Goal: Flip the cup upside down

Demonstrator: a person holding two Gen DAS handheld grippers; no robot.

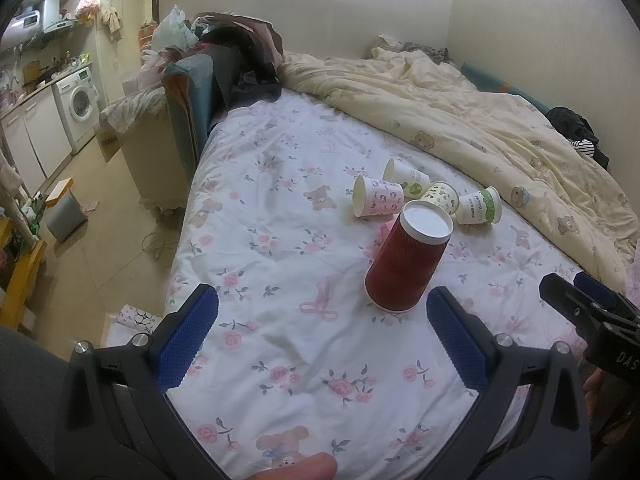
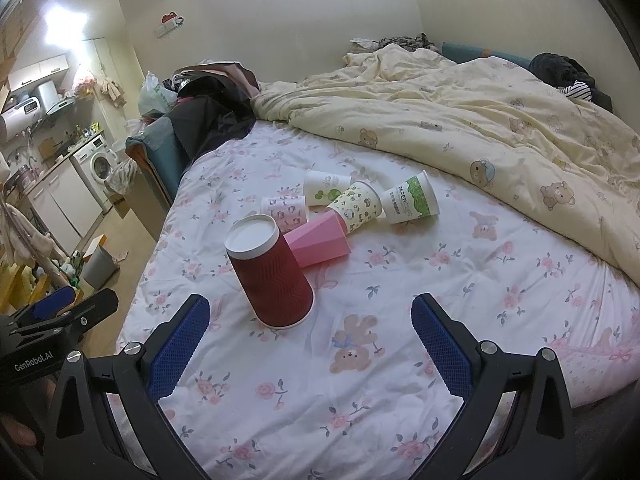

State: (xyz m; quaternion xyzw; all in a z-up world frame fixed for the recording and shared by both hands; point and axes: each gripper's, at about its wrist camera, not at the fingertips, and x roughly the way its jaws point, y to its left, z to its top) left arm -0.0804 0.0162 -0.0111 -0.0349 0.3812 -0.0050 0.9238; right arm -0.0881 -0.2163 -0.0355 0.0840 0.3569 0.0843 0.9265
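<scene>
Red cup stands mouth-down on the bed, just ahead of the left gripper, whose jaws are wide and empty. Right gripper likewise gapes, holding nothing. Judged flipped; withdraw straight back, avoiding the cup's wall.

Ribbed red paper cup upside down, white base up, on floral bedsheet

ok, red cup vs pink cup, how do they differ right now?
The red cup stands mouth-down on the bed, base up; the pink cup lies on its side. Red is ribbed with a white rim, pink is smooth and faceted. Red looks taller. Neither is held: both grippers are open.
</scene>
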